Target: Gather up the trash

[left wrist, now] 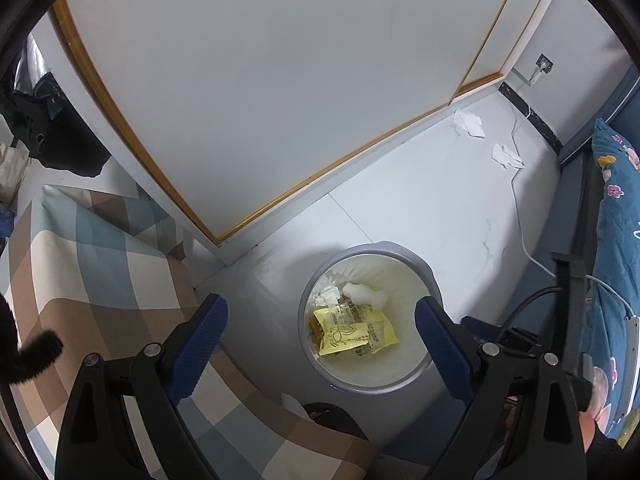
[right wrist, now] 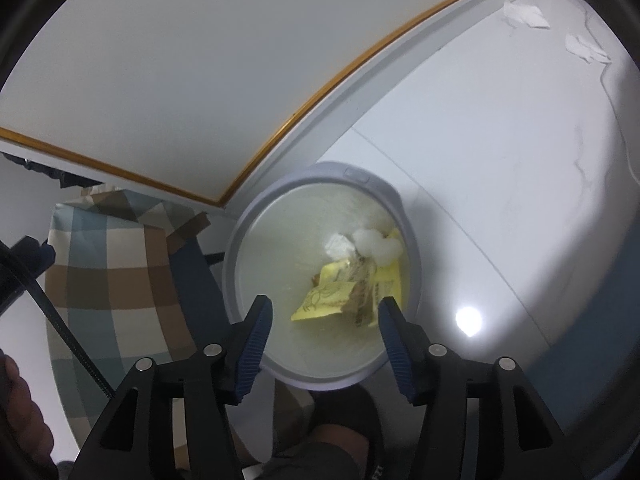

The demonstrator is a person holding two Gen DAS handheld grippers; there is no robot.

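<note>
A round grey trash bin [left wrist: 320, 280] with a white liner stands on the white floor; it also shows in the right wrist view [right wrist: 248, 232]. Inside lie yellow wrappers [left wrist: 348, 332] [right wrist: 324, 300] and white crumpled tissue [left wrist: 362, 292] [right wrist: 376, 244]. My left gripper [left wrist: 320, 332] is open and empty, held above the bin. My right gripper [right wrist: 324, 328] is open and empty, right over the bin's mouth. Two crumpled white papers [left wrist: 470, 122] [left wrist: 506, 155] lie on the floor far off by the wall; they show in the right wrist view too [right wrist: 524, 16] [right wrist: 586, 48].
A checked cloth-covered piece of furniture [left wrist: 100, 260] [right wrist: 120, 264] stands left of the bin. A white cabinet door with a wooden edge [left wrist: 260, 80] rises behind. A bed with blue floral bedding [left wrist: 616, 240] and a white cable [left wrist: 520, 208] are at right.
</note>
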